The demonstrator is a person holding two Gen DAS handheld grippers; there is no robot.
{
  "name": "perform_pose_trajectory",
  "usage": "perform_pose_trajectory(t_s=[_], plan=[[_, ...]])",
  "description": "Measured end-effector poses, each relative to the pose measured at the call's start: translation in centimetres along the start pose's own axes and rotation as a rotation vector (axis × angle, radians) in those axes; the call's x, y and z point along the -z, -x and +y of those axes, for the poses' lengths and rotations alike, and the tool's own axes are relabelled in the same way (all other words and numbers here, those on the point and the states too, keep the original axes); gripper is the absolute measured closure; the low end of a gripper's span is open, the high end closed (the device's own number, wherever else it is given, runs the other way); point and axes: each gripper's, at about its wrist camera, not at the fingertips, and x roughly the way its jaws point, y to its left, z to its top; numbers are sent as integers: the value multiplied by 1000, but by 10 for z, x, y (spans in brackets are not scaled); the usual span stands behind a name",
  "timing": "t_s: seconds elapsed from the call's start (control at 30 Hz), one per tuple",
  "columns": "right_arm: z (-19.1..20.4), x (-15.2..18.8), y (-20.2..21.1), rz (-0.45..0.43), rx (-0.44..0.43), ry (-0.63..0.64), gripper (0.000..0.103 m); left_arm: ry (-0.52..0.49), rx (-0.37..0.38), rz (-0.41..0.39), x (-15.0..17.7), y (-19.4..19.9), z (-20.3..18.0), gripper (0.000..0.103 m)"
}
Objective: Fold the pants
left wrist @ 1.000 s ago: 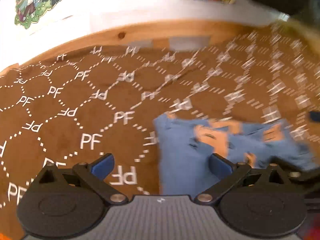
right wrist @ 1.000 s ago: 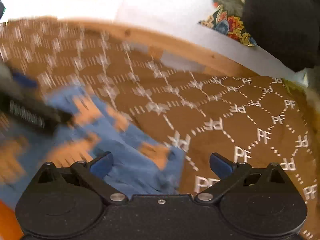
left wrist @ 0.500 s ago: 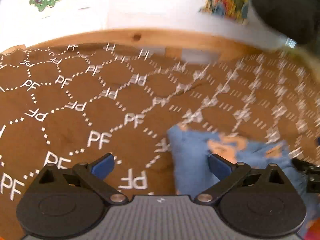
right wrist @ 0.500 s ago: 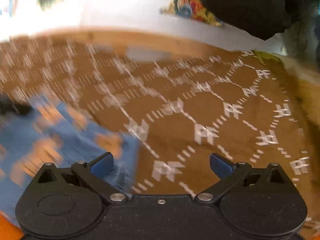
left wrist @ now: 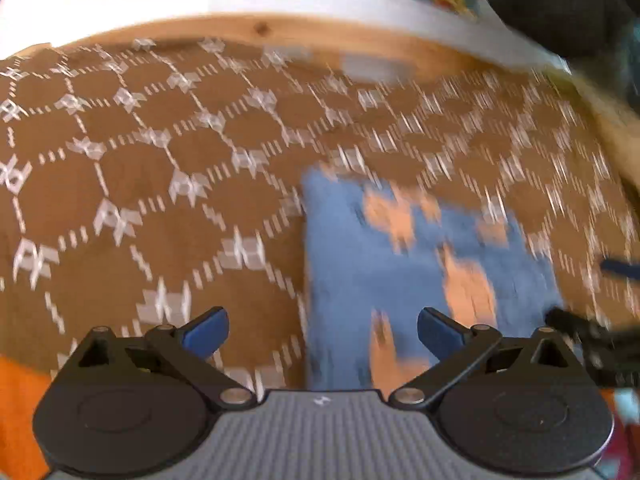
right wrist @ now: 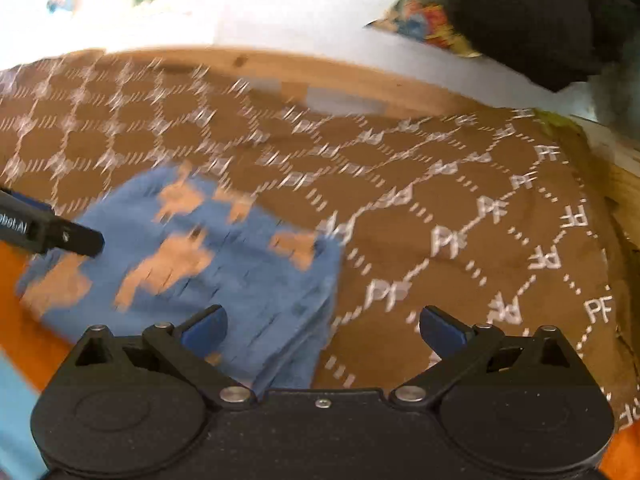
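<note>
The blue pants point(left wrist: 384, 264) with orange figures lie folded in a compact bundle on the brown patterned cloth point(left wrist: 160, 184). In the left wrist view my left gripper point(left wrist: 322, 326) is open and empty, with the bundle's left edge between its fingers. In the right wrist view the pants point(right wrist: 224, 264) lie left of centre. My right gripper point(right wrist: 322, 324) is open and empty over the bundle's right edge. The left gripper's finger point(right wrist: 60, 236) shows at the far left, over the pants. The right gripper's finger point(left wrist: 592, 336) shows at the right edge of the left view.
A wooden edge point(right wrist: 360, 76) borders the cloth at the back, with a white wall behind. A black rounded object point(right wrist: 540, 12) and a colourful printed fabric point(right wrist: 424, 24) sit at the back right. An orange surface point(left wrist: 20, 408) shows below the cloth's front edge.
Both grippers stayed open and empty while swinging about. The pants now sit closer in and more central in both views. Both views are motion-blurred.
</note>
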Motion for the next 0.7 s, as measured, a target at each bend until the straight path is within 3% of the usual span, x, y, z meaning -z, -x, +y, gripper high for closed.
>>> perform_pose_trajectory(t_s=[0.07,0.13,0.47,0.6,0.7], plan=[[6,9,-1,22,18,33,1,-34,-15,37,17,-2,-4,0],[5,14,2,18,11,16,1,-26,-18,-6,28,4,-3,0],[7,15,25,-82,30,22,1,-9,-24,-1,31,10,1,0],[8,22,12,-12,14,15,1,-8,-25,-8,33,10,0,0],[9,26,13,-12,9,6,1,-9,-24,-13,35,11,0,0]])
